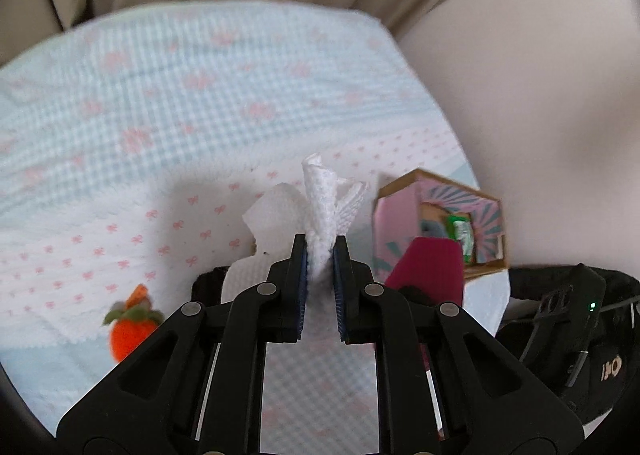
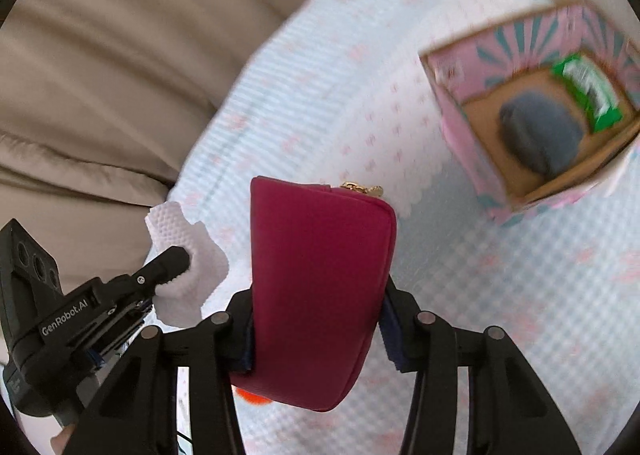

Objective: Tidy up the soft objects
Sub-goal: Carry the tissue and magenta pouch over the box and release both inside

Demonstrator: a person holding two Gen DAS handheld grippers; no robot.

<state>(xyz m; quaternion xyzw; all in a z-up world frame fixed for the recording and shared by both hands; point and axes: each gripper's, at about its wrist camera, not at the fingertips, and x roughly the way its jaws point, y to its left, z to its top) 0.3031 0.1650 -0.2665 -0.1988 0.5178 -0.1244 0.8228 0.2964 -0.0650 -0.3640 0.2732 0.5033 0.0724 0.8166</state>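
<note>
The left tool [image 1: 320,251] was pinching a white paper tissue [image 1: 318,195]; its body read "GenRobot.AI". The right tool [image 2: 316,319] gripped a crimson pouch [image 2: 320,287], which hid most of an orange toy [image 1: 130,329]. Farther off on the patterned cloth [image 1: 160,95], a pink box [image 2: 536,127] held a blurred green packet [image 2: 588,91], its print unreadable.

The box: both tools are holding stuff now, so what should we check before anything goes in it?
1. Left tool pinches the tissue: ok.
2. Right tool clamps the red pouch: ok.
3. Box open on top: ok.
4. Room in the box beside the grey thing and green packet: cannot tell.
5. Orange toy lies on the cloth, not yet packed: not ok.
</note>
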